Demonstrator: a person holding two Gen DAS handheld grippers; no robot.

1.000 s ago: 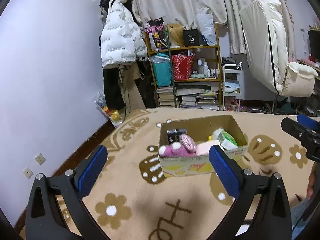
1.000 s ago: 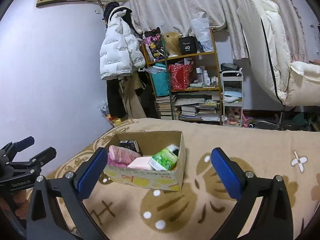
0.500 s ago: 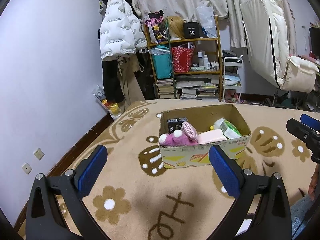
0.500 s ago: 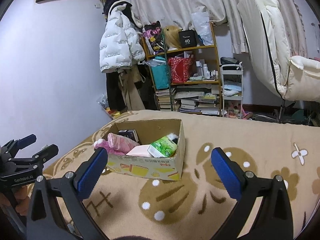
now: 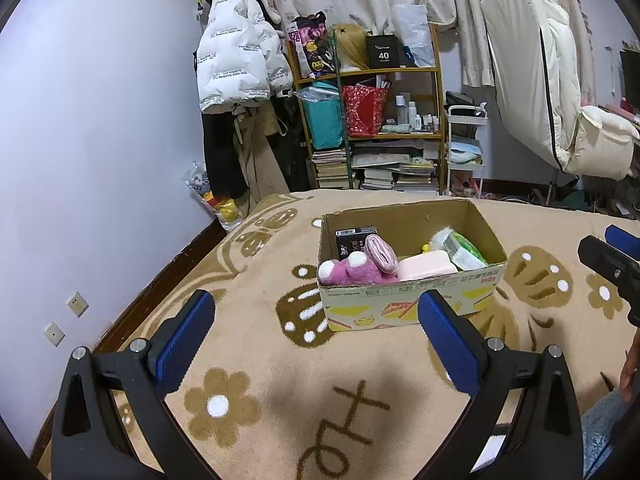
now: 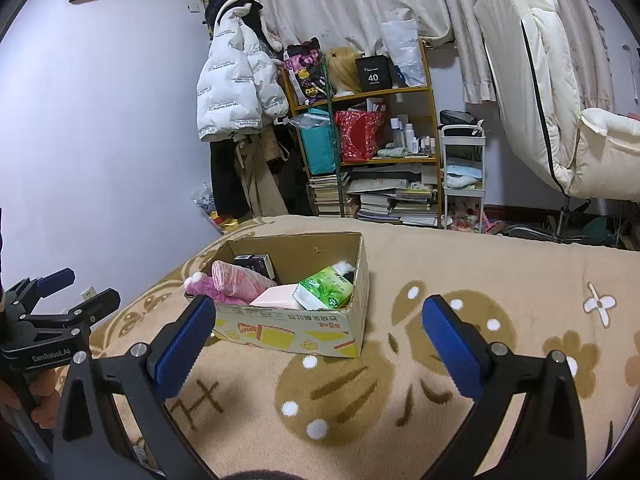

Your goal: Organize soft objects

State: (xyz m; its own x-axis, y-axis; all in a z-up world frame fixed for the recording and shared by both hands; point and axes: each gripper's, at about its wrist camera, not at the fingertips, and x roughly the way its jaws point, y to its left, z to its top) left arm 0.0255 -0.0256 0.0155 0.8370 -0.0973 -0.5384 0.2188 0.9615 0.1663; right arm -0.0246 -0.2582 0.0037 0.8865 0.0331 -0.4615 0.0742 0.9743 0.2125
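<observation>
A cardboard box stands on a beige flower-patterned blanket. Inside it lie a pink plush toy, a rolled pink cloth, a pale pink pack, a green tissue pack and a small black box. My left gripper hangs open just short of the box's near wall, nothing between its fingers. My right gripper is open too, in front of the box. Each gripper shows at the other view's edge.
A purple wall runs along the blanket's left side. Behind stand a shelf full of books and bags, a hanging white jacket, a white cart and a cream chair. A hand holds the left gripper's handle.
Both grippers have risen and tilted down a little, so the box sits lower and shows more of its inside. Both stay open. The box contents have not moved.
</observation>
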